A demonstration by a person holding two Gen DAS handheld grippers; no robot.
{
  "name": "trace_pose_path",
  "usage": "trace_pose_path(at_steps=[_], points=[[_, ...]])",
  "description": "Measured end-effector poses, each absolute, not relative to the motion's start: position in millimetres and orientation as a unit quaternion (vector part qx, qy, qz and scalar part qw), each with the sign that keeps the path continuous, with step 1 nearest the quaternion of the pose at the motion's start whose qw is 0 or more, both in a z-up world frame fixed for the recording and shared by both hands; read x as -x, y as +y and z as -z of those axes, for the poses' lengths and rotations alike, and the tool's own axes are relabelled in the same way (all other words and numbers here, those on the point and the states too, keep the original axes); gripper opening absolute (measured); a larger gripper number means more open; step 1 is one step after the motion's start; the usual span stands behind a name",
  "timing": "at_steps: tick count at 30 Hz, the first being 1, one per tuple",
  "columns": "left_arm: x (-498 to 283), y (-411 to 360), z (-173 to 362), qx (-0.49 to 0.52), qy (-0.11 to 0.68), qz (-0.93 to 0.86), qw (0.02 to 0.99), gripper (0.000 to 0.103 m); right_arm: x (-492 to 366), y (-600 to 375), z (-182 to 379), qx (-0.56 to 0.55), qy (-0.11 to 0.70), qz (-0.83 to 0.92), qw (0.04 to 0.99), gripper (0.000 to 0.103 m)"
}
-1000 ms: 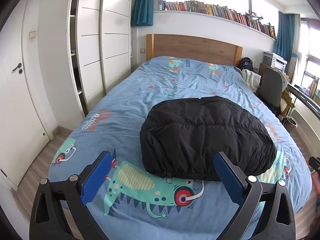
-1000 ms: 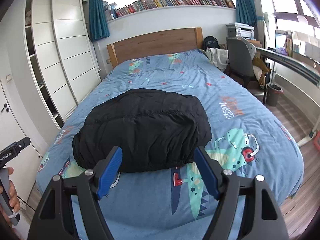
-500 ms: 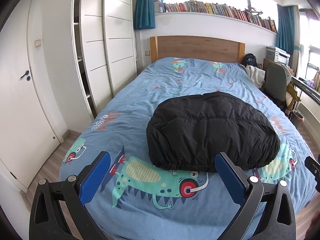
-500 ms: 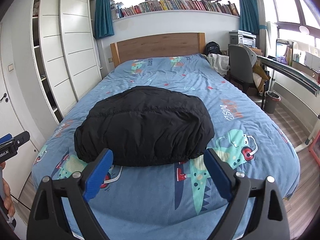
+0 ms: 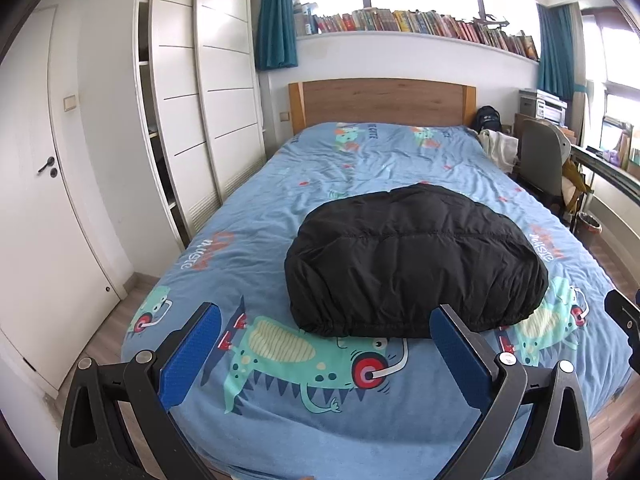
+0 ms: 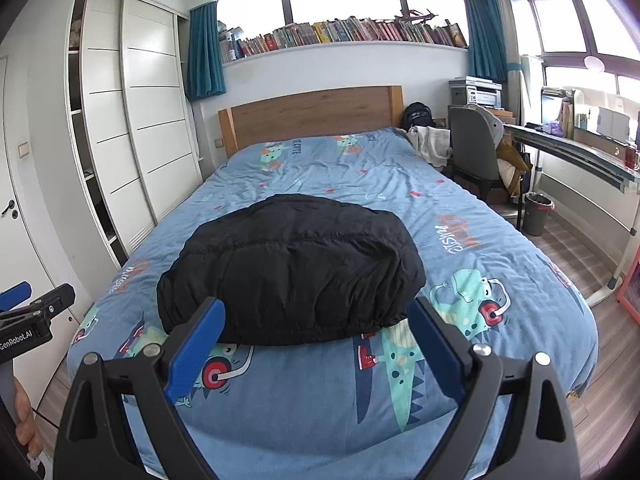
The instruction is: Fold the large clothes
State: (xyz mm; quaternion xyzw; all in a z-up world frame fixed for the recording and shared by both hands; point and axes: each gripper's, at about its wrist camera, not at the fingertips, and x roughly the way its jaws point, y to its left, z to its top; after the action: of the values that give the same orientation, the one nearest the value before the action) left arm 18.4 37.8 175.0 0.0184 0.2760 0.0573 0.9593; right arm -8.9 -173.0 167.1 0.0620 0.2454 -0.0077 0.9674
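A black puffy jacket (image 5: 414,264) (image 6: 290,266) lies folded into a rounded bundle near the foot of a bed with a blue monster-print cover (image 5: 360,160) (image 6: 460,368). My left gripper (image 5: 326,326) is open, held back from the foot of the bed with nothing between its blue pads. In its own view my right gripper (image 6: 316,318) stands wide open in front of the jacket's near hem, apart from it. The left gripper's body (image 6: 28,320), in a hand, shows at the left edge of the right wrist view.
White sliding wardrobes (image 5: 208,92) and a white door (image 5: 44,184) line the left side. A wooden headboard (image 6: 312,120) stands at the far end under a long bookshelf (image 6: 344,34). A grey chair (image 6: 476,152), a desk (image 6: 580,152) and a bin (image 6: 538,218) stand on the right.
Both grippers have drawn back from the jacket, so more of the bed shows. The right gripper's jaws have spread wider apart.
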Motion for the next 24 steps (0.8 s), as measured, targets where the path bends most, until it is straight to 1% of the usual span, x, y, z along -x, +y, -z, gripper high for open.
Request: trace_pose_path(at_steps=[24], points=[[-17.0,27.0,-175.6,-0.017,0.274,-0.045,0.961,0.102,7.4,-173.0,-157.0,-0.056,0.256,0.015,0.965,0.093]])
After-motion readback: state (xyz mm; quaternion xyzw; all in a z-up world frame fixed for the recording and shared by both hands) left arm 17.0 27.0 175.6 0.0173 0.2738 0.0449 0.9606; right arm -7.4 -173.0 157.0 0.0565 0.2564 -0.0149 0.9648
